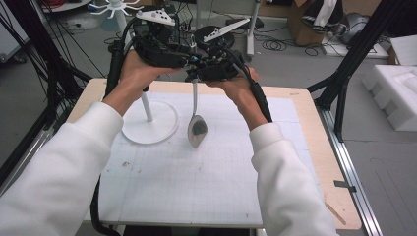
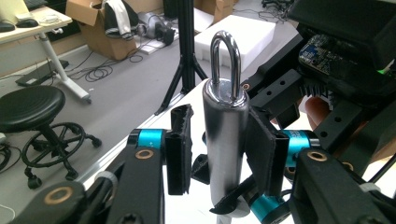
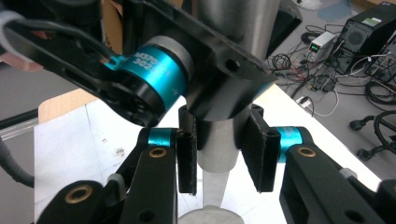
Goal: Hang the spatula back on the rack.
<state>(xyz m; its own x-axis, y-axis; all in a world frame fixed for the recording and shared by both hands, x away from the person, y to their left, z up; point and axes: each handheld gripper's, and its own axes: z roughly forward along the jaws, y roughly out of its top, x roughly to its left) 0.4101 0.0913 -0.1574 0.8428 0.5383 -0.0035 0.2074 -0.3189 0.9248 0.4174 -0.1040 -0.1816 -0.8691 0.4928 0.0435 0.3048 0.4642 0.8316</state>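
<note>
Two grippers held together above the table point(image 1: 295, 162), left gripper point(image 2: 219, 149) with jaws closed on the steel ladle point(image 1: 196, 129) at its handle, white stand point(image 1: 150, 123) below it, right gripper point(image 3: 222, 154) beside it, jaws flanking the same handle, contact unclear, bowl hanging beneath both.

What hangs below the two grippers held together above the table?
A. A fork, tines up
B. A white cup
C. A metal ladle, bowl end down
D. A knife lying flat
C: in the high view the metal ladle hangs bowl-down from the grippers, beside the white stand.
</note>
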